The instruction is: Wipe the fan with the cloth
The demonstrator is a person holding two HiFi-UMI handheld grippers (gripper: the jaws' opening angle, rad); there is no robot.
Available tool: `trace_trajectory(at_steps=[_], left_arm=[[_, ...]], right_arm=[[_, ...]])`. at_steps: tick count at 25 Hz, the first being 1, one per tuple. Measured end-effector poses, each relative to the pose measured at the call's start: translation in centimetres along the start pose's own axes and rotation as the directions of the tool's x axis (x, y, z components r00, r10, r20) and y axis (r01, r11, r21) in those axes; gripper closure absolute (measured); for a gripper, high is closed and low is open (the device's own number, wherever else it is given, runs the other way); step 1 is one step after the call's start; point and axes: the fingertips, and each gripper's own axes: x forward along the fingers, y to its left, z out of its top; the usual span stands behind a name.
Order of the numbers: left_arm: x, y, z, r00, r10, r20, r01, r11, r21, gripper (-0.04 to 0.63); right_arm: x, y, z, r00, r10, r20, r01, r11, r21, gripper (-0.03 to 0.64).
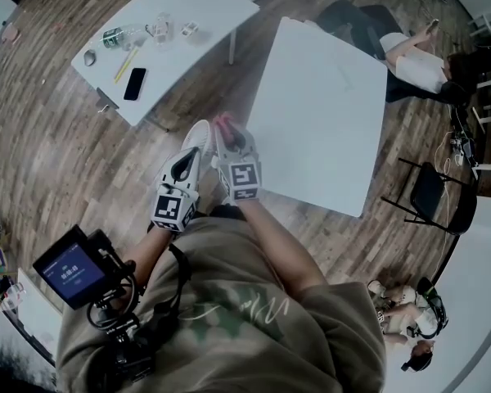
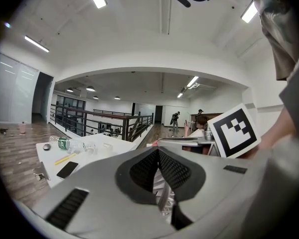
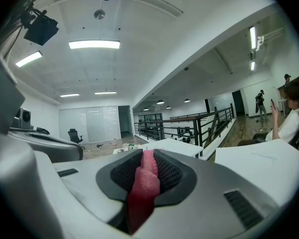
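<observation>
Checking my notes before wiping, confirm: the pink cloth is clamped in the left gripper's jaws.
Wrong gripper. The pink cloth is clamped in the jaws of the right gripper, as the right gripper view shows; the left gripper is shut, empty.

- my left white-and-grey two-jaw gripper (image 2: pixel 158 154) points nearly level, jaws pressed together, nothing between them.
- my right white-and-grey gripper (image 3: pixel 147 157) sits just beside it, jaws clamped on a pink fuzzy cloth (image 3: pixel 141 195).

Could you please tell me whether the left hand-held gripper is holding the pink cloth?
No, the left hand-held gripper is shut empty; the pink cloth is pinched in the right hand-held gripper.
</observation>
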Motion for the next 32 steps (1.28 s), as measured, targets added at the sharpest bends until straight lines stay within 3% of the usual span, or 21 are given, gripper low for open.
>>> trace_trajectory(at_steps=[32], left_arm=[[-0.7, 2.0, -1.0, 0.997, 0.072, -0.004, -0.072, 0.997, -0.035, 0.575]], right_arm=[[3.2, -1.5, -1.6, 0.999, 0.037, -0.036, -0.038, 0.999, -0.025, 0.537]])
